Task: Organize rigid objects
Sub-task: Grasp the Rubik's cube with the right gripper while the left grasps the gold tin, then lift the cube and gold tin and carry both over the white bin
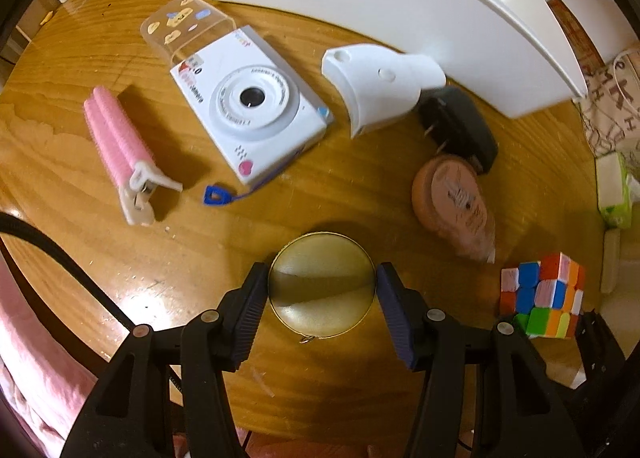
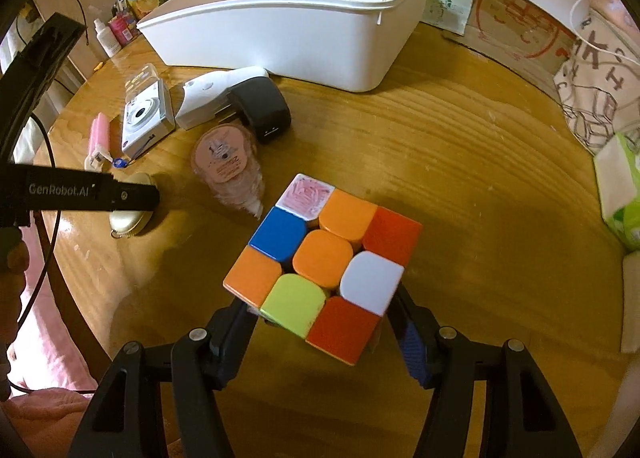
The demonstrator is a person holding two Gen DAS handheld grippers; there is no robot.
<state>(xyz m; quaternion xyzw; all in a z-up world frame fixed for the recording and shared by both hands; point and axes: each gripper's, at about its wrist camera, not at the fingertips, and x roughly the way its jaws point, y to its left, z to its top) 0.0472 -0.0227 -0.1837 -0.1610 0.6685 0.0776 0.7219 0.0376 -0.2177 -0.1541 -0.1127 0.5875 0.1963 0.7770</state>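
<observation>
Left hand-held gripper (image 1: 322, 292) clamps round gold metal tin (image 1: 322, 285), frame centre; right hand-held gripper (image 2: 324, 322) pinches multicoloured plastic puzzle cube (image 2: 324, 264). Carry both level, clear the rim of white plastic bin (image 2: 280, 37) at the top of the frame before releasing

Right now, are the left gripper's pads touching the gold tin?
Touching. The left wrist view shows both pads of the left gripper pressed against the gold tin's rim, no gap.

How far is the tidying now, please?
Early. Something orange lies in the white bin. In hand: left gripper clamps the gold tin; right gripper holds the cube. Left on the table: camera, pink clip, black charger.
</observation>
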